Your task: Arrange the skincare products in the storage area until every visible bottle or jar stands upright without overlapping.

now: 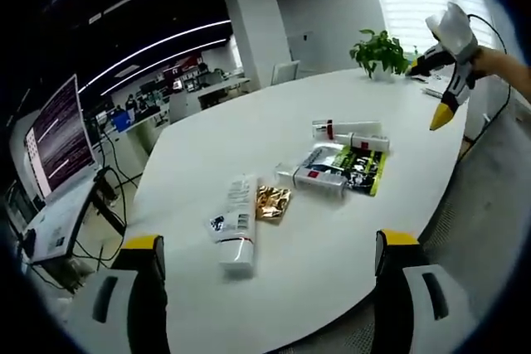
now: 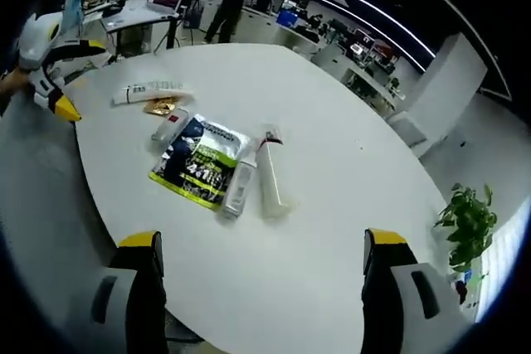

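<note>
- The work reads as barely begun — every product on the white table (image 1: pixel 332 246) lies flat, none upright.
- Left gripper view: a large white tube (image 1: pixel 236 221) lies at lower centre, with a small gold sachet (image 1: pixel 272 202) just beside it on the right.
- Right of centre, a small bottle with a red label (image 1: pixel 314 178) lies against the edge of a green-and-black pouch (image 1: pixel 353 165); two slim white tubes (image 1: pixel 350 134) lie side by side just above the pouch.
- The left gripper (image 1: pixel 265 267) hovers at the bottom of its view, jaws wide apart, holding nothing.
- The right gripper (image 2: pixel 259 263) also has its jaws spread and empty; in the left gripper view it hangs in the upper right, above the table's far edge.
- Right gripper view: the pouch sits at centre left, the two slim tubes lying to its right, one of them resting on the pouch's edge — overlaps that need clearing.
- The next move probably calls for bringing one gripper down onto a tube, closing across its body, then tipping it up onto its cap end clear of the pouch.
- A soft tube may not stand readily — my guess.
</note>
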Motion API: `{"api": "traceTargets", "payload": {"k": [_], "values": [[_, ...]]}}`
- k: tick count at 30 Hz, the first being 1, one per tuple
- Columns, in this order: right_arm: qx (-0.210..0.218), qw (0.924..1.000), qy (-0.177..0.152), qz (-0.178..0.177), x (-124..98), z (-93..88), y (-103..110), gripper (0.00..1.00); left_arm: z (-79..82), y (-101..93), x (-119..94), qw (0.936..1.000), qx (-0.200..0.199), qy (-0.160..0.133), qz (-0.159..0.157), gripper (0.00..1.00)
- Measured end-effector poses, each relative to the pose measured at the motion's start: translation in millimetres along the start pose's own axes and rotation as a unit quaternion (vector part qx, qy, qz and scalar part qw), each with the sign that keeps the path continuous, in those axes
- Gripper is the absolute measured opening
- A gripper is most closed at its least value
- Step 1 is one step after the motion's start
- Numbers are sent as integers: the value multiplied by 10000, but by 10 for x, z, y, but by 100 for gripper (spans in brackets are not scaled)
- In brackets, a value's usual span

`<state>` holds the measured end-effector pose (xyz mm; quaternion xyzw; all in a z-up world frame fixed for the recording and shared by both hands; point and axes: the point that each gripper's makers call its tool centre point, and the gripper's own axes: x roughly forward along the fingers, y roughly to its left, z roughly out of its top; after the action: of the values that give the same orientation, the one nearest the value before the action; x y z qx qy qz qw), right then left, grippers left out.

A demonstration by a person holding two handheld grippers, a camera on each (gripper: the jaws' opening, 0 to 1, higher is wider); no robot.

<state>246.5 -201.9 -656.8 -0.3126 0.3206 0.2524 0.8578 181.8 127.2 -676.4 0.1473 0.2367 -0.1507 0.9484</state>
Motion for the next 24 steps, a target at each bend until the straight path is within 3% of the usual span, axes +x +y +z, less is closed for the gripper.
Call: {"api": "traceTargets", "payload": {"k": [14,17,24], "values": [[180,9995,127,221,296,47,-194,100,-19,11,4,10000,-20,60,10,99],[261,9990,188,300,374,77,-252,100,12,20,-3,10000,-39,-37,30,99],[110,9986,291,434,543,127,-318,99,-3,30,-6,9999,-86,-4,51,99]]}}
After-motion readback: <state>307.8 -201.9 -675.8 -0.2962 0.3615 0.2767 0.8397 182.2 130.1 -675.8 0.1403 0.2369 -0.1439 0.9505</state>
